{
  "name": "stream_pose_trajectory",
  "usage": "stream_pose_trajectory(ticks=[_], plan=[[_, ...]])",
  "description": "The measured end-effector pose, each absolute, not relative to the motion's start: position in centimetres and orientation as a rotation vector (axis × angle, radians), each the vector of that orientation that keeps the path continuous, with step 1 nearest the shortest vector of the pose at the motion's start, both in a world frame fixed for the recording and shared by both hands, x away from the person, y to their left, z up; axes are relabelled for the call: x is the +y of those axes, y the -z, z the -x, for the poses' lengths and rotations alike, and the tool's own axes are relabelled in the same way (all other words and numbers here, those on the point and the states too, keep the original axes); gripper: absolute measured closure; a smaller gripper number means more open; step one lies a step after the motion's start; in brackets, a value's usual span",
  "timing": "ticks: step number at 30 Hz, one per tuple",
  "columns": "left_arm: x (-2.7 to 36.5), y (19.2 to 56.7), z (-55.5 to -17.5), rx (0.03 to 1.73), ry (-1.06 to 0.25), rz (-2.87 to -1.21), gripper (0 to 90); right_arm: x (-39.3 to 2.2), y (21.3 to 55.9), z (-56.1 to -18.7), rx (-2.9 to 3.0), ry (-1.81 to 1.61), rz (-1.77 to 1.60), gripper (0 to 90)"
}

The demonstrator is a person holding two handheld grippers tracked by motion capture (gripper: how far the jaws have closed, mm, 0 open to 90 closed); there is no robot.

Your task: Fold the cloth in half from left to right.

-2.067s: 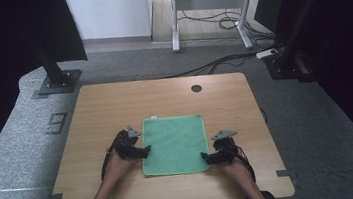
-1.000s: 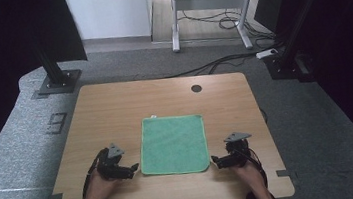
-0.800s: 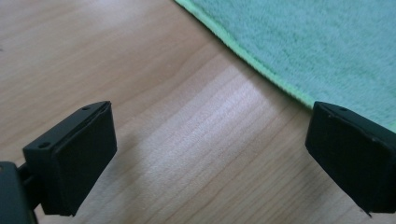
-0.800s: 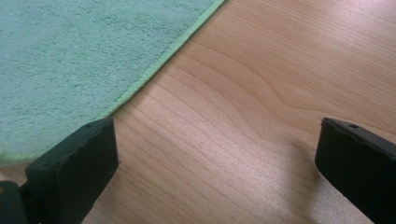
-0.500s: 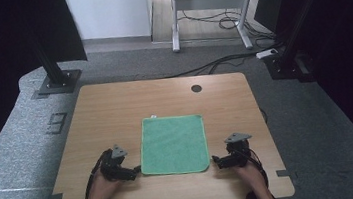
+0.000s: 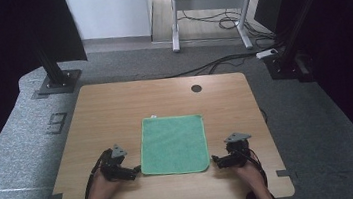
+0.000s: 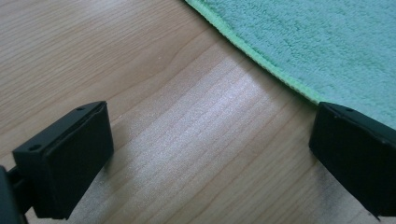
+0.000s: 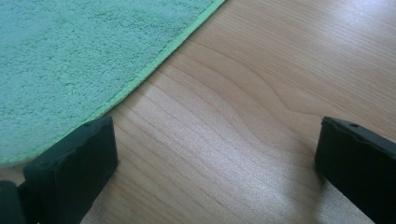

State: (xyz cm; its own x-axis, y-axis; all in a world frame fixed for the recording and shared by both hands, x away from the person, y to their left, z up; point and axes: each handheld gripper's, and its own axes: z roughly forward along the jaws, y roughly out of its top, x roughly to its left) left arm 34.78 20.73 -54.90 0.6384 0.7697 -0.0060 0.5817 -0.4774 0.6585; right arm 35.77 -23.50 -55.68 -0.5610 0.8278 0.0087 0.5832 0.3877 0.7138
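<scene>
— What is changing on the left?
— The left gripper point(image 6: 133, 172), jaws wide apart and empty, is edging closer to the green cloth point(image 6: 174, 143), now just beside its near-left corner.
— And the cloth, the right side?
— Lying flat mid-surface point(image 6: 115, 106), unmoved. The right gripper point(image 6: 215, 160) is staying by the near-right corner, jaws spread.

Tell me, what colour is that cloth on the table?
Green, plain with no pattern; the cloth shows best in the high view.

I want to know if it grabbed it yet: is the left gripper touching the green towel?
Apart. In the high view, bare wood separates the left gripper from the green towel.
</scene>
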Motion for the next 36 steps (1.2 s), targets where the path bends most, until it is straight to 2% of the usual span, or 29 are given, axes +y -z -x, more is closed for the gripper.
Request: stream_pose_trajectory(ticks=[16, 21, 27, 36], plan=[[21.0, 54.9, -35.1, 1.039, -0.384, -2.226, 0.4, -21.5, 53.2, -34.9, 2.282, -1.038, -1.2, 1.6], [21.5, 54.7, -35.5, 1.061, -0.398, -2.22, 1.5, -20.7, 53.5, -34.8, 2.318, -1.024, -1.195, 1.7], [21.8, 53.6, -36.6, 1.078, -0.428, -2.158, 1.6, -20.0, 54.2, -34.8, 2.357, -0.986, -1.19, 1.7], [18.9, 52.6, -40.3, 1.051, -0.456, -2.135, 1.7, -19.8, 54.5, -34.5, 2.381, -0.953, -1.185, 2.0]])
